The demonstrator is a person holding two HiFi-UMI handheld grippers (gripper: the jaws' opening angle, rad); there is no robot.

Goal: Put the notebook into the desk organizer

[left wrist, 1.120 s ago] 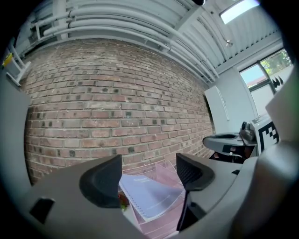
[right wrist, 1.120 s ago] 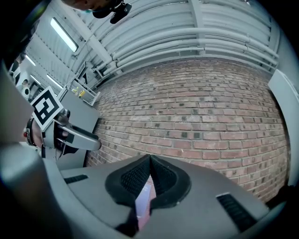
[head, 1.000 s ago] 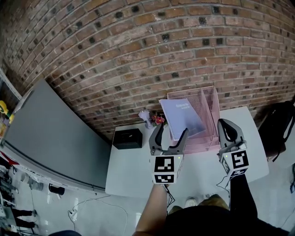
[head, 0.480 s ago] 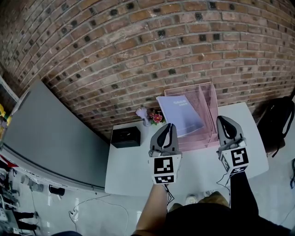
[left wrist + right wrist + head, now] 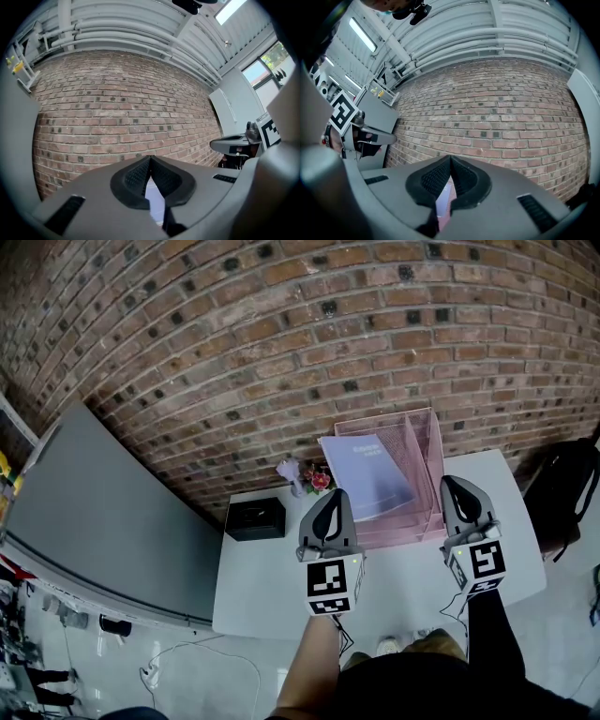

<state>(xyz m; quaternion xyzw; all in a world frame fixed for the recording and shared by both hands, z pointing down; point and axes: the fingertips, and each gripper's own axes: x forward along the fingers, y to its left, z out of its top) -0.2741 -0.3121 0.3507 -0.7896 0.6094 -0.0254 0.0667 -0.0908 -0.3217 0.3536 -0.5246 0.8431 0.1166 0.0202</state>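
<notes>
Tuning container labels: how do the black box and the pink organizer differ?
The box is black, opaque and low; the organizer is pink mesh, taller and wider. The box sits table-left, the organizer back right, holding the notebook. Both rest on the white table near the brick wall.

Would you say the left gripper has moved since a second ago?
Yes: the left gripper has just closed its jaws, empty, staying before the desk organizer.

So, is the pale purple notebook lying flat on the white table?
No, the pale purple notebook stands tilted inside the pink wire-mesh desk organizer at the back of the white table.
</notes>
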